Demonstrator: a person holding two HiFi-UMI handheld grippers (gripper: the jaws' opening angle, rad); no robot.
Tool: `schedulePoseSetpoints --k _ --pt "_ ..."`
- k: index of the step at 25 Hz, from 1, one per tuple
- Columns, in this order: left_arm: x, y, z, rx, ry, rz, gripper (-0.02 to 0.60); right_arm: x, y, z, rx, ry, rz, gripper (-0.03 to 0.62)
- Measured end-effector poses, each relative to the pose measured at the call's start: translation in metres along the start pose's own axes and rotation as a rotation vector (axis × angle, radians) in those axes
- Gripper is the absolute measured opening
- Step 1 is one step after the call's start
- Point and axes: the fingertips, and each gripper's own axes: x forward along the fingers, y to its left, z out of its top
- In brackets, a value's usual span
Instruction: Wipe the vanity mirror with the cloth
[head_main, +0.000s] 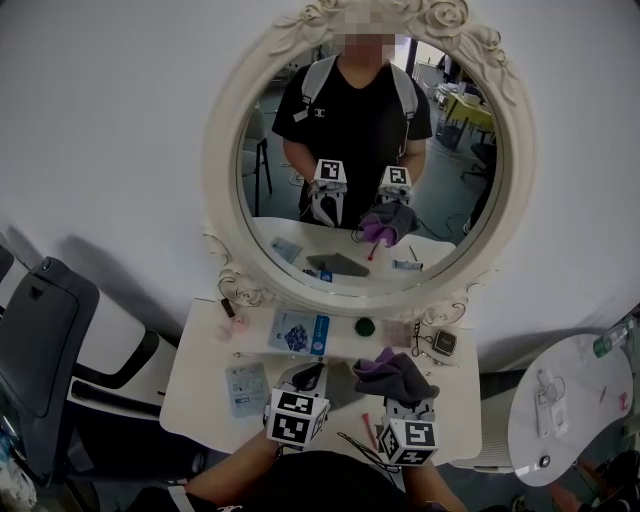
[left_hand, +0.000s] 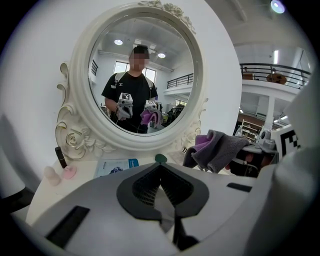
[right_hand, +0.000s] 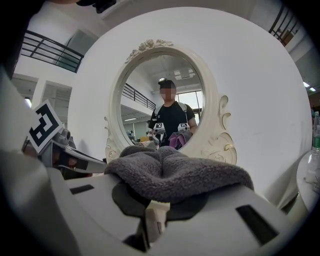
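Note:
An oval vanity mirror in an ornate white frame stands at the back of a small white vanity table; it also fills the left gripper view and the right gripper view. My right gripper is shut on a grey and purple cloth, which bulges over its jaws and hangs at the right in the left gripper view. My left gripper is shut and holds nothing; its jaws meet in a dark notch. Both grippers hover above the table's front, short of the glass.
On the table lie a blue and white packet, a second packet, a small green round thing, a pink bottle, a watch and scissors. A chair stands left, a round side table right.

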Motion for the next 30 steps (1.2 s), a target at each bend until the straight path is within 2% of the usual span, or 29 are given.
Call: schedulePoseSetpoints --k 30 --pt "0.010 0.029 -0.002 -0.025 0.026 0.014 0.006 0.025 0.020 -0.003 -0.051 0.041 0.017 0.035"
